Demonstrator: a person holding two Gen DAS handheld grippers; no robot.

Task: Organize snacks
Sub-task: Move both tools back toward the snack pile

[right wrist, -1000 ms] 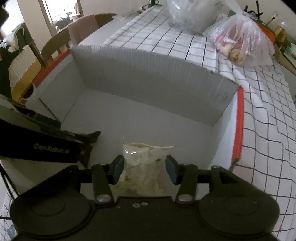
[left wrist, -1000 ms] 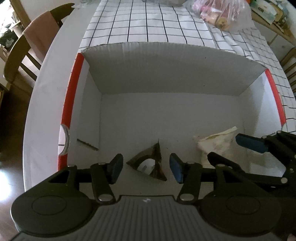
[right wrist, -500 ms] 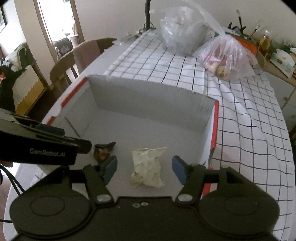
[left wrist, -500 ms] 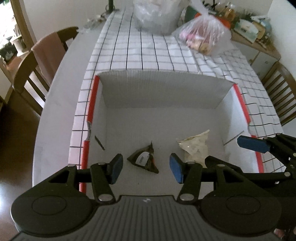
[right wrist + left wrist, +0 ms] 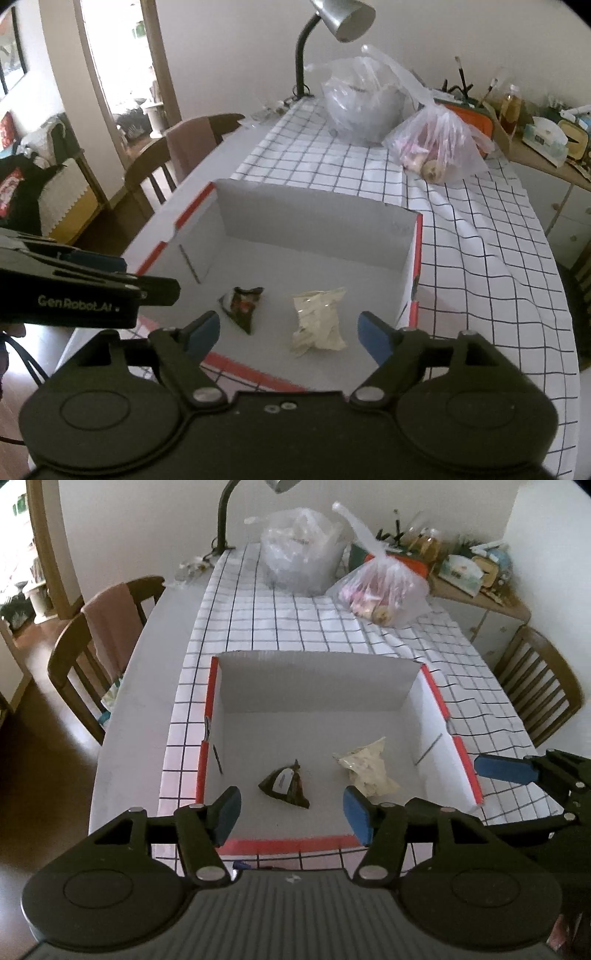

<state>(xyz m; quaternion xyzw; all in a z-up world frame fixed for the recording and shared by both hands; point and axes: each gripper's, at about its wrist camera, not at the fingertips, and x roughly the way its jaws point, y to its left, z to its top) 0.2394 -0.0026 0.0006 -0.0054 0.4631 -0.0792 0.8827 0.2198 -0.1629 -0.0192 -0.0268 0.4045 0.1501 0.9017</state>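
Observation:
A white cardboard box with red rims [image 5: 432, 686] [image 5: 417, 243] sits on the checked tablecloth. Inside lie a dark triangular snack packet [image 5: 284, 786] [image 5: 242, 301] and a pale crumpled snack bag [image 5: 367, 770] [image 5: 317, 319]. My left gripper [image 5: 291, 816] is open and empty, above the box's near edge. My right gripper [image 5: 288, 334] is open and empty, also above the near edge. The right gripper's blue fingertip [image 5: 506, 768] shows at the right of the left wrist view.
Two clear plastic bags [image 5: 303, 546] [image 5: 384, 590] stand at the far end of the table, beside a gooseneck lamp [image 5: 332, 26]. Wooden chairs stand at the left [image 5: 99, 646] and right [image 5: 539, 686]. A cluttered sideboard [image 5: 472, 576] stands behind.
Both grippers have pulled up and back out of the box, leaving the dark packet and pale bag lying inside. The right jaws have opened wider.

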